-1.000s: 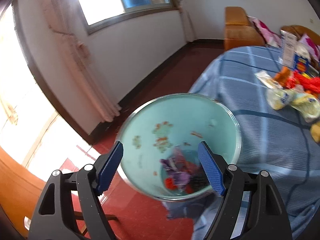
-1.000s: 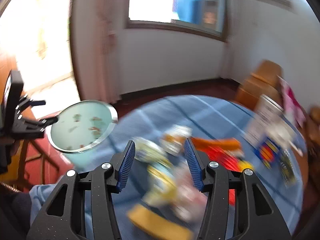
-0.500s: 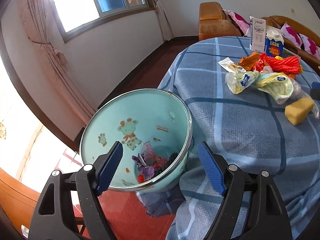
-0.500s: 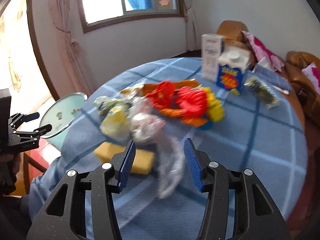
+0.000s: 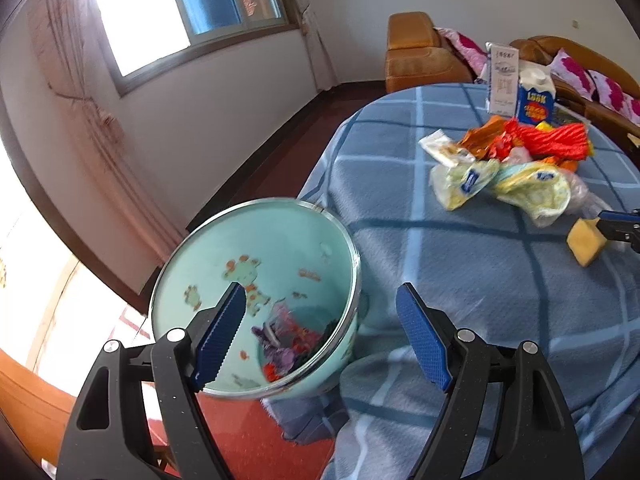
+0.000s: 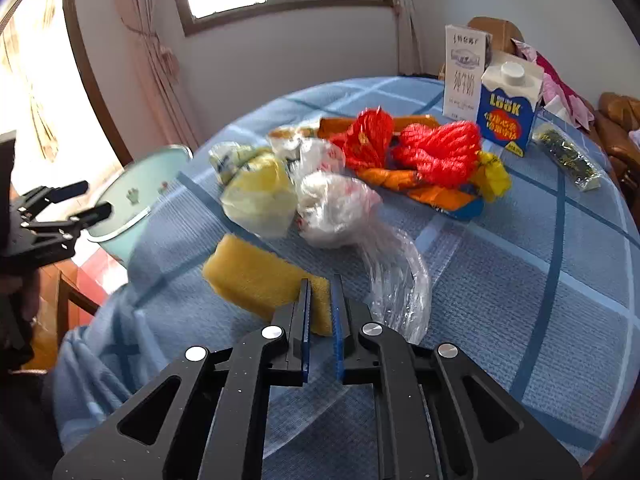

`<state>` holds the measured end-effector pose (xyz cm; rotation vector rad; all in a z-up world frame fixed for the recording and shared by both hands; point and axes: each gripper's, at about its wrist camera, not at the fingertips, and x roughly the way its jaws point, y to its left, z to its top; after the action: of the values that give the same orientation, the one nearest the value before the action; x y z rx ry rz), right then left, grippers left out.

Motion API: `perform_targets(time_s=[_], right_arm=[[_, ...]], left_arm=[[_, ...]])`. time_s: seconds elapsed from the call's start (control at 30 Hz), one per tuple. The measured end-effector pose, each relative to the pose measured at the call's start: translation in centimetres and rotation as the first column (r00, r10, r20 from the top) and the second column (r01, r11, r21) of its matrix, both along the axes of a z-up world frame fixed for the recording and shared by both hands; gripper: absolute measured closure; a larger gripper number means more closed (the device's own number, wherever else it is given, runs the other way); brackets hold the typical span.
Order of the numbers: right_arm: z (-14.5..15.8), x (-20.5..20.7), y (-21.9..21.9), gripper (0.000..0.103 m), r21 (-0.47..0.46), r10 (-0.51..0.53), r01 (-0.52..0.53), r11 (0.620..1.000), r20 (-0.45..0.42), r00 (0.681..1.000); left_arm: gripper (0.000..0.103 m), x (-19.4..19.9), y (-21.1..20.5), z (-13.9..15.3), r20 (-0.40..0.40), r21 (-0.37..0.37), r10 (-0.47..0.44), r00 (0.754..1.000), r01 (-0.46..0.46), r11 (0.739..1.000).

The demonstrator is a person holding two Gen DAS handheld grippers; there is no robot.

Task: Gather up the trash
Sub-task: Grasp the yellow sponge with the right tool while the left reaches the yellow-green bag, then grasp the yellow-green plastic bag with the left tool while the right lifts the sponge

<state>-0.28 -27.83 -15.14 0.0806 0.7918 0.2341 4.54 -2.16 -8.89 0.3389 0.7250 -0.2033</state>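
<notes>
A yellow sponge (image 6: 256,276) lies on the blue checked tablecloth (image 6: 520,280) at the near edge. My right gripper (image 6: 320,280) is closing tight on the sponge's near end, and its pads press on it. The left wrist view shows the same sponge (image 5: 586,242) with that right gripper (image 5: 616,224) at the far right. A mint bin (image 5: 280,248) with wrappers at its bottom stands beside the table. My left gripper (image 5: 320,290) hangs open over its rim and holds nothing. A crumpled clear bag (image 6: 336,208), yellow wrappers (image 6: 256,196) and red netting (image 6: 436,152) lie behind the sponge.
A blue milk carton (image 6: 506,108) and a white box (image 6: 464,72) stand at the back of the table, with a dark packet (image 6: 568,156) to their right. An orange sofa (image 5: 420,56) stands beyond the table. The floor is red beside the bin (image 6: 140,188).
My right gripper has sunk toward the table and shut on the sponge's end. The left gripper has shifted sideways, so the bin now sits under its left finger.
</notes>
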Motion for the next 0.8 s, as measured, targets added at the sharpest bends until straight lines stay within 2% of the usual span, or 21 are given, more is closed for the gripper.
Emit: perform_targets(time_s=[0.13,0.27,0.4,0.5,0.57,0.6,0.67,0.8], right_arm=[[2.7,-1.6,-1.3,0.094,0.014,-0.033,0.032,0.999,0.074,0.997],[4.4,-2.3,-4.6,0.094,0.015,-0.121,0.12,0.993,0.123,0.985],[4.1,-2.8,-8.7,0.094,0.037,-0.223,0.22,0.975,0.119,0.967],[3.6,-3.2,-10.5,0.094,0.047,-0.265,0.261,0.964,0.112,0.958],[3.3,-3.3,-11.1,0.094,0.051,-0.273,0.269,0.962,0.106,0.956],[3.1,-3.3,-11.2,0.094,0.052,-0.276,0.272,0.961,0.103,0.956],[2.8,-3.2,-11.3,0.094,0.056,-0.276,0.272,0.961,0.099,0.956],[2.9,-3.0,-10.9,0.094,0.054,-0.267,0.263,0.963,0.101,0.958]], left_arm=[[0.027,1.2,-2.2,0.8,0.025,-0.014,-0.04,0.999,0.04,0.999],[0.027,2.6,-5.4,0.5,0.024,-0.015,-0.099,0.995,0.099,0.995],[0.029,4.2,-8.4,-0.7,0.003,-0.002,-0.148,0.989,0.148,0.989],[0.037,5.3,-9.7,-1.5,-0.023,-0.011,-0.173,0.985,0.173,0.985],[0.05,5.8,-10.3,-1.9,-0.041,-0.009,-0.19,0.981,0.19,0.982],[0.053,6.0,-10.5,-2.0,-0.051,-0.02,-0.208,0.977,0.207,0.978],[0.077,6.3,-10.9,-2.2,-0.075,-0.034,-0.234,0.969,0.232,0.972],[0.095,6.5,-11.1,-2.4,-0.105,-0.064,-0.254,0.962,0.248,0.967]])
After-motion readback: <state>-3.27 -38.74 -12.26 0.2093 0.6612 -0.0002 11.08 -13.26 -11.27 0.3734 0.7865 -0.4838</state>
